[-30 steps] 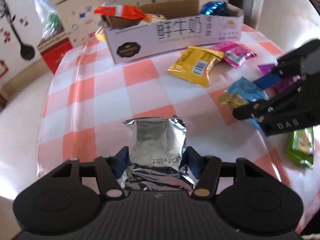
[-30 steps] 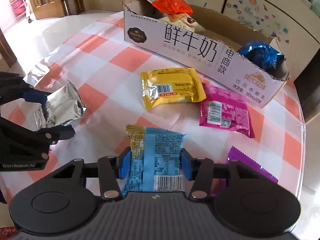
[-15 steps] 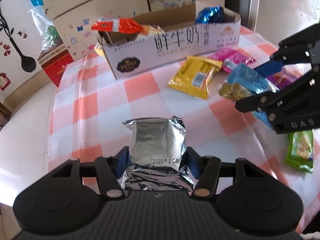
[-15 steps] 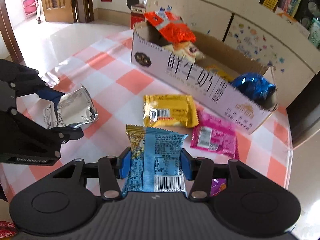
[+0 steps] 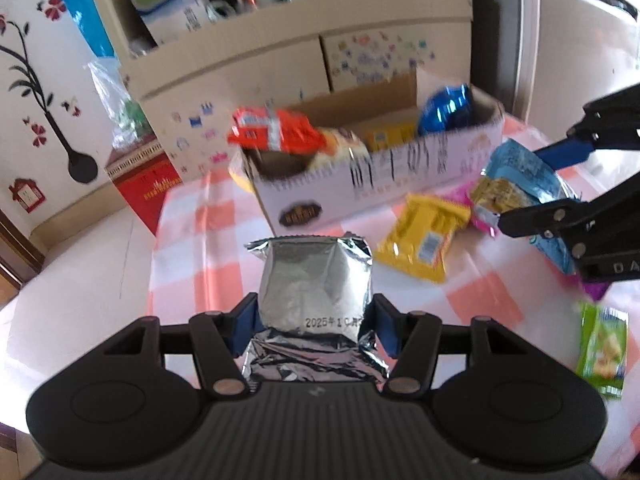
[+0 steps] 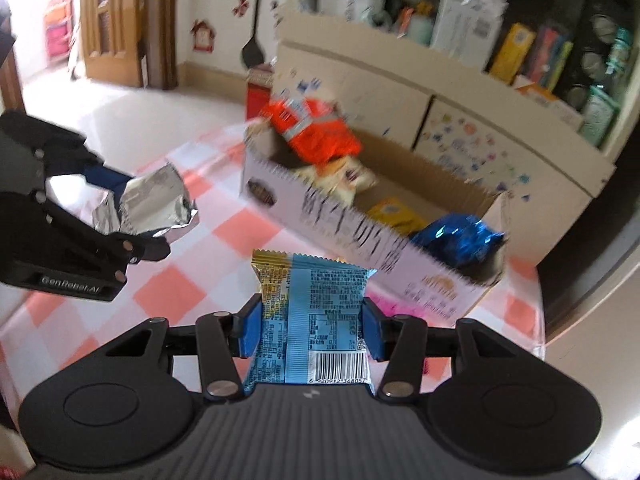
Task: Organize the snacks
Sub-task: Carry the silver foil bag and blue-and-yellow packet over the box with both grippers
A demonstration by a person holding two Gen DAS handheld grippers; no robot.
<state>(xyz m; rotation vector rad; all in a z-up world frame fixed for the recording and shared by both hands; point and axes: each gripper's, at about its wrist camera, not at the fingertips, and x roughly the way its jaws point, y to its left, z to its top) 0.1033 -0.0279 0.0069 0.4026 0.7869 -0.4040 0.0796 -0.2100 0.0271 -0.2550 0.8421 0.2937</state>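
Observation:
My left gripper [image 5: 314, 322] is shut on a silver foil packet [image 5: 316, 280] and holds it above the checked table [image 5: 192, 248]. My right gripper [image 6: 310, 324] is shut on a blue and gold snack packet [image 6: 312, 316], also lifted. Each shows in the other's view: the silver packet [image 6: 154, 200] at left, the blue packet [image 5: 520, 184] at right. Ahead stands the open cardboard box [image 5: 360, 184] [image 6: 360, 236] holding an orange packet [image 5: 276, 132] [image 6: 316, 132], a blue foil packet [image 5: 448, 108] [image 6: 460, 240] and yellow packets.
On the table lie a yellow packet [image 5: 424, 240], a pink packet [image 6: 400, 304] by the box front, and a green packet [image 5: 602, 356] at the right edge. A red box [image 5: 148, 184] stands on the floor beyond the table. Cabinets with shelves [image 6: 460, 92] are behind.
Both grippers have risen with their packets and tilted up toward the box. The box now sits closer and more level in both views.

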